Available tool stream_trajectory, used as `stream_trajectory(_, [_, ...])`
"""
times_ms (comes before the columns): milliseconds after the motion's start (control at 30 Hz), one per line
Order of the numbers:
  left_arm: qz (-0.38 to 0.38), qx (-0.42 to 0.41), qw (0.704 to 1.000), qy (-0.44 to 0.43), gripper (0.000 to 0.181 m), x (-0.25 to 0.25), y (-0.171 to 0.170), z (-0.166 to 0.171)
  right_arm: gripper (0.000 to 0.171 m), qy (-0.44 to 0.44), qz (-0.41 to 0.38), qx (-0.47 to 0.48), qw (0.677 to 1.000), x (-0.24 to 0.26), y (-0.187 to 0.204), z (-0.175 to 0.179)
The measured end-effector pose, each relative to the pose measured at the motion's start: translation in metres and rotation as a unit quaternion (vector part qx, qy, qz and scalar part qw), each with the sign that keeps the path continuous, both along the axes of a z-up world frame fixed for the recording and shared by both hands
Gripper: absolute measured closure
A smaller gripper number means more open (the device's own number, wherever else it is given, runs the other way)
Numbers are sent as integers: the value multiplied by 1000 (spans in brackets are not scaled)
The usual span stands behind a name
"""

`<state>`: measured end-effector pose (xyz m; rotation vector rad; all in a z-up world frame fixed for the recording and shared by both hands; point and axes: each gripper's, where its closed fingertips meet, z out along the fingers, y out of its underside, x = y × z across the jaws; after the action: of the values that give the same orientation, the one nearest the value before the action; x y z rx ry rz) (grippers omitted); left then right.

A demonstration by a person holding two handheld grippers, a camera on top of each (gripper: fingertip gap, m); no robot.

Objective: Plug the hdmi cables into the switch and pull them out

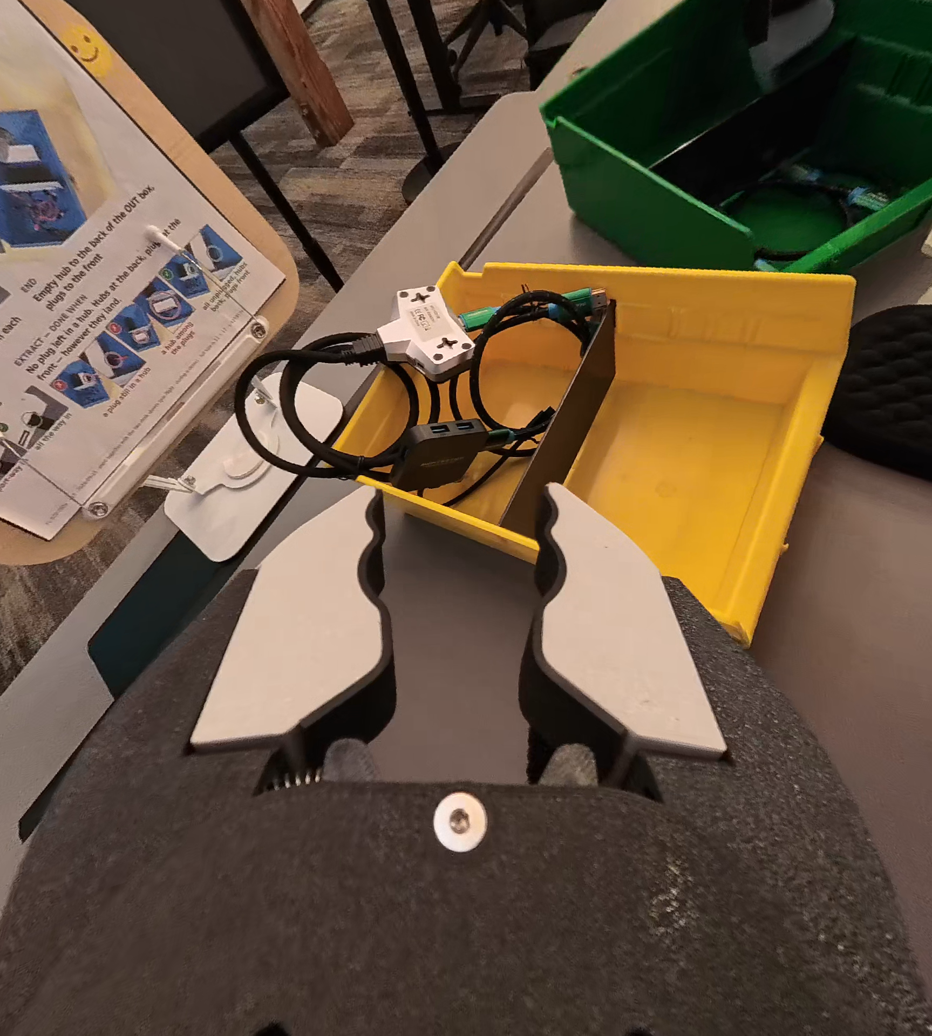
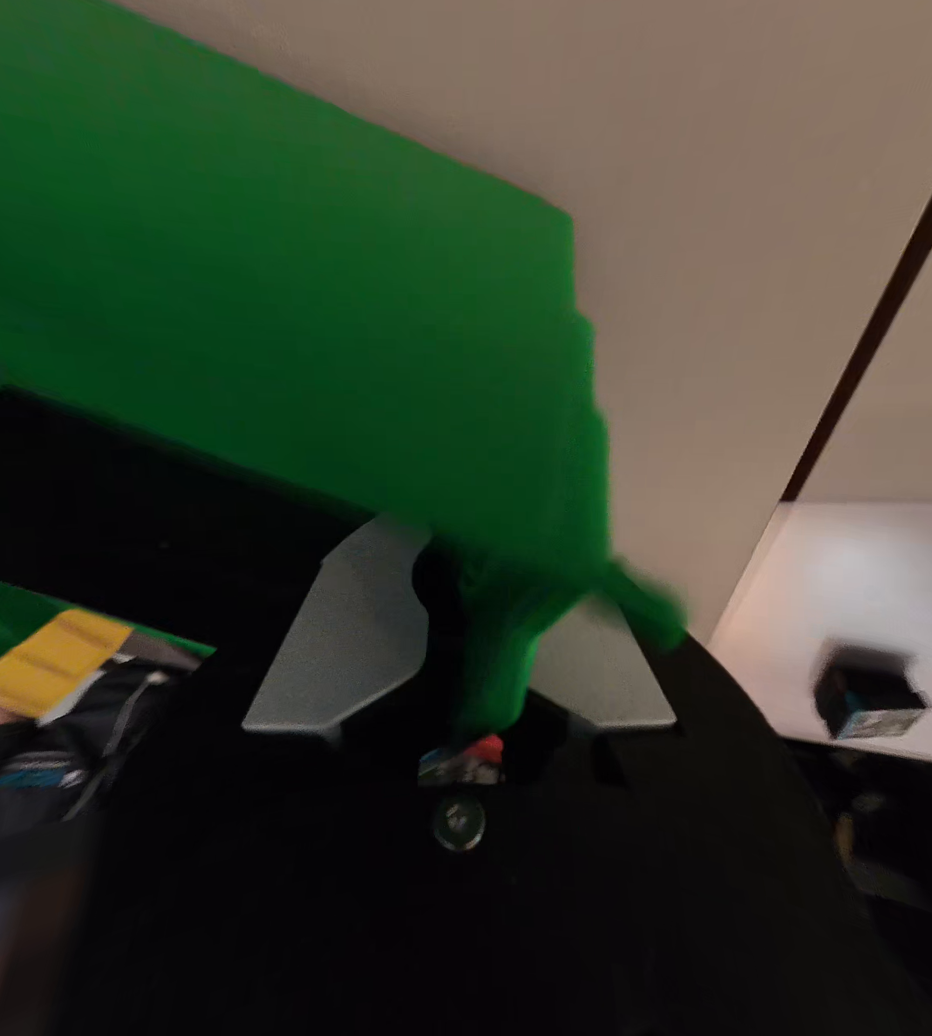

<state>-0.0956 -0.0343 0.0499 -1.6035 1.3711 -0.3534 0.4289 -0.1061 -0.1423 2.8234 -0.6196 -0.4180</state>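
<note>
Left gripper (image 1: 458, 521) hovers over the grey table (image 1: 873, 644) just short of the yellow bin (image 1: 788, 504), fingers spread apart, nothing between them. A dark divider (image 1: 575, 415) splits the bin; the right compartment holds nothing visible. The left compartment holds the white switch (image 1: 427, 331), lying across the bin's far-left rim with a green-ended plug (image 1: 477, 319) at its side, plus a black hub (image 1: 441, 454) near the front wall. Black cables (image 1: 295, 415) loop out over the rim onto the table. Instruction sheet on a wooden board (image 1: 60, 280) stands to the left.

Right gripper (image 2: 486, 566), view heavily blurred: fingers clamped on the wall of the green bin (image 2: 284, 308), which fills the frame. The green bin (image 1: 732, 140) sits beyond the yellow one, with cables inside.
</note>
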Motion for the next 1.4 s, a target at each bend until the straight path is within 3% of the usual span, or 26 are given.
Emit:
stream_trajectory(67, [5, -3, 1000, 0, 129, -3, 4, 1, 158, -29, 16, 39, 999, 5, 9, -3])
stream_trajectory(167, [18, -3, 1000, -3, 128, -12, 11, 5, 154, -104, -8, 130, 986, 25, 26, 19])
stream_trajectory(300, [50, 17, 999, -9, 126, -33, 24, 19, 154, -288, -53, 328, 898, 36, 39, 117])
stream_trajectory(367, [61, 20, 998, -23, 126, -44, 28, 29, 154, -252, -23, 466, 848, -28, 50, 166])
stream_trajectory(467, [72, 19, 996, -49, 125, -63, 30, 45, 143, -64, 65, 602, 793, -176, 57, 198])
stream_trajectory(567, [91, 25, 993, -73, 126, -84, 34, 59, 139, 9, 162, 546, 822, -274, 56, 165])
stream_trajectory(633, [98, 32, 991, -86, 127, -95, 34, 67, 140, -30, 199, 500, 842, -302, 62, 137])
stream_trajectory(833, [90, 40, 989, -108, 127, -116, 24, 82, 140, -146, 225, 360, 893, -305, 69, 80])
stream_trajectory(933, [90, 49, 988, -119, 127, -129, 23, 91, 140, -166, 222, 285, 918, -300, 61, 56])
stream_trajectory(1000, [86, 47, 987, -131, 128, -138, 21, 96, 150, -139, 213, 259, 932, -310, 57, 43])
stream_trajectory(1067, [86, 45, 985, -142, 128, -149, 19, 101, 164, -158, 192, 249, 936, -306, 60, 41])
stream_trajectory(1200, [100, 53, 980, -162, 130, -173, 21, 110, 166, -84, 130, 249, 956, -341, 66, 42])
stream_trajectory(1400, [106, 49, 971, -209, 132, -200, 21, 123, 155, -71, 195, 249, 946, -443, 90, 44])
